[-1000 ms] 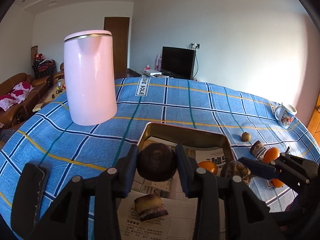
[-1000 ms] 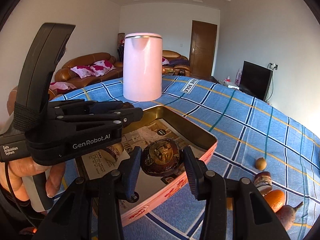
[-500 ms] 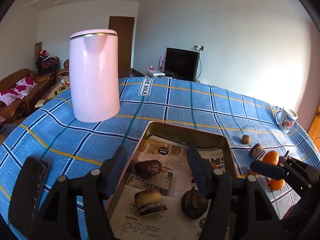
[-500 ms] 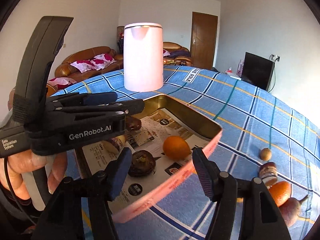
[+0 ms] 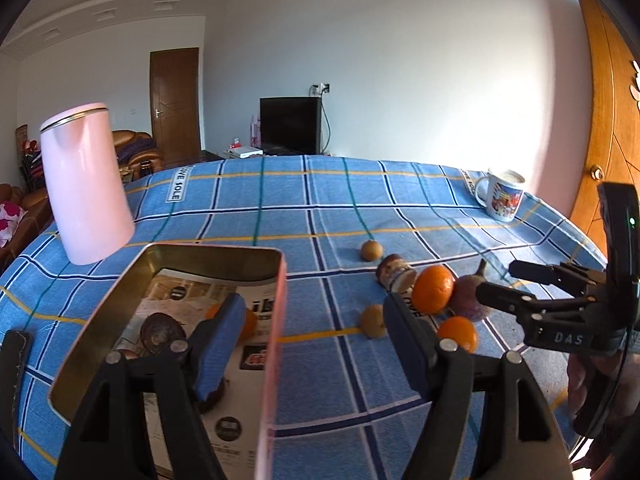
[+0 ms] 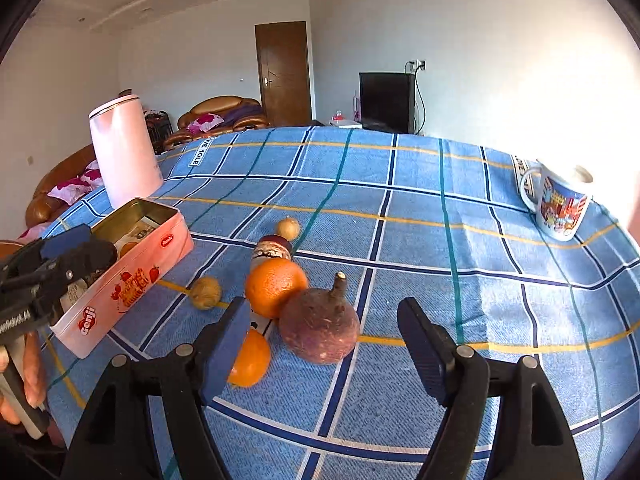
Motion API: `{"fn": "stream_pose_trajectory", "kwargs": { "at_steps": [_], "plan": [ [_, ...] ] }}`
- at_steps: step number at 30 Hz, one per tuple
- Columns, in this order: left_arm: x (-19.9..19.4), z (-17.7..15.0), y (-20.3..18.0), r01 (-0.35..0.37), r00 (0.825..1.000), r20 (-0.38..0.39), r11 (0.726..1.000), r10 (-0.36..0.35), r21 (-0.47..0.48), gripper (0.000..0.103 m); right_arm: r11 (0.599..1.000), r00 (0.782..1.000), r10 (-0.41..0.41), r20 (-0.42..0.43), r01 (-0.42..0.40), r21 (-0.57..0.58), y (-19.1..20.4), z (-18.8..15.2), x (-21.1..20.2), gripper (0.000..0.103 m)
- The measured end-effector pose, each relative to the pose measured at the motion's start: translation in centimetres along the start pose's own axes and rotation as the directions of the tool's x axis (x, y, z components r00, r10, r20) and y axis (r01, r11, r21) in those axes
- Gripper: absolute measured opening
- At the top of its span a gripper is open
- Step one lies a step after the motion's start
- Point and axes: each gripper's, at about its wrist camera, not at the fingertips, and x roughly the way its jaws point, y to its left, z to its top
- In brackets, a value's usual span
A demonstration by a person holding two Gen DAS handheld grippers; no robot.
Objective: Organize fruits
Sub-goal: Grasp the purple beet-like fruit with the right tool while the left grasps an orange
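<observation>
A pink tin box (image 5: pixel 276 320) (image 6: pixel 132 272) lined with newspaper holds a dark round fruit (image 5: pixel 162 332) and an orange (image 5: pixel 248 322). On the blue checked cloth lie a big orange (image 6: pixel 275 287) (image 5: pixel 433 289), a small orange (image 6: pixel 250 358) (image 5: pixel 458 333), a purple mangosteen (image 6: pixel 320 330) (image 5: pixel 468 296), a cut dark fruit (image 6: pixel 272 249) and two small brown fruits (image 6: pixel 205 292) (image 6: pixel 289 228). My left gripper (image 5: pixel 316 332) is open and empty over the tin's right wall. My right gripper (image 6: pixel 322 338) is open and empty, with the mangosteen between its fingers.
A tall pink kettle (image 5: pixel 86 184) (image 6: pixel 124 150) stands at the back left behind the tin. A printed mug (image 6: pixel 560 204) (image 5: pixel 502 196) stands at the back right. A dark flat object (image 5: pixel 12 364) lies at the table's left edge.
Both grippers opened and dropped their dark fruits into the tin. Both then swung right, away from the tin, toward the loose fruits on the cloth.
</observation>
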Motion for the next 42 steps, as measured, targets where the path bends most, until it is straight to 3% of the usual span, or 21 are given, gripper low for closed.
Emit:
{"fn": "stream_pose_trajectory", "kwargs": {
  "at_steps": [8,11,14,20,27,28,30,34,36,40,42],
  "plan": [
    [0.6,-0.7,-2.2,0.023,0.999,-0.034,0.999,-0.022,0.038,0.074,0.998,0.992,0.05,-0.118,-0.046,0.038,-0.5,0.0,2.8,0.076],
    [0.6,-0.9,-2.7,0.037,0.999,-0.041,0.998,-0.035,0.045,0.074,0.997,0.988,0.061,-0.141,-0.053,0.056,-0.7,0.1,3.5,0.053],
    [0.7,-0.9,-3.4,0.053,0.998,-0.048,0.997,-0.05,0.053,0.074,0.994,0.99,0.088,-0.114,-0.08,0.074,-1.2,-0.1,2.6,0.053],
    [1.6,-0.7,-6.3,0.11,0.991,-0.084,0.99,-0.103,0.091,0.074,0.994,1.0,0.02,0.0,-0.02,0.11,-2.7,-0.6,-0.5,0.053],
    [4.0,-0.7,-9.5,0.166,0.974,-0.182,0.975,-0.138,0.149,0.072,0.986,0.999,-0.003,0.038,-0.004,0.165,-4.2,-0.6,-1.3,0.053],
    [4.3,-0.7,-9.8,0.175,0.97,-0.197,0.974,-0.144,0.147,0.07,0.986,0.999,-0.002,0.041,-0.005,0.167,-4.3,-0.7,-1.3,0.053],
    [5.0,-0.9,-10.2,0.194,0.96,-0.233,0.97,-0.156,0.147,0.052,0.985,0.999,-0.001,0.047,-0.007,0.172,-4.4,-0.7,-1.4,0.053],
    [6.3,-1.4,-10.9,0.218,0.942,-0.29,0.965,-0.169,0.144,0.05,0.983,0.999,0.008,0.051,-0.017,0.182,-4.6,-0.8,-1.3,0.053],
    [6.8,-1.6,-10.7,0.221,0.934,-0.311,0.969,-0.178,0.108,0.038,0.982,0.999,0.013,0.049,-0.022,0.188,-4.8,-0.8,-1.2,0.053],
    [6.5,-1.8,-10.5,0.23,0.934,-0.301,0.969,-0.194,0.089,0.038,0.982,0.999,0.016,0.052,-0.026,0.189,-4.7,-0.8,-1.2,0.054],
    [5.9,-1.8,-10.3,0.226,0.942,-0.272,0.97,-0.196,0.084,0.038,0.982,0.998,0.014,0.061,-0.025,0.188,-4.7,-0.8,-1.4,0.053]
  ]
}}
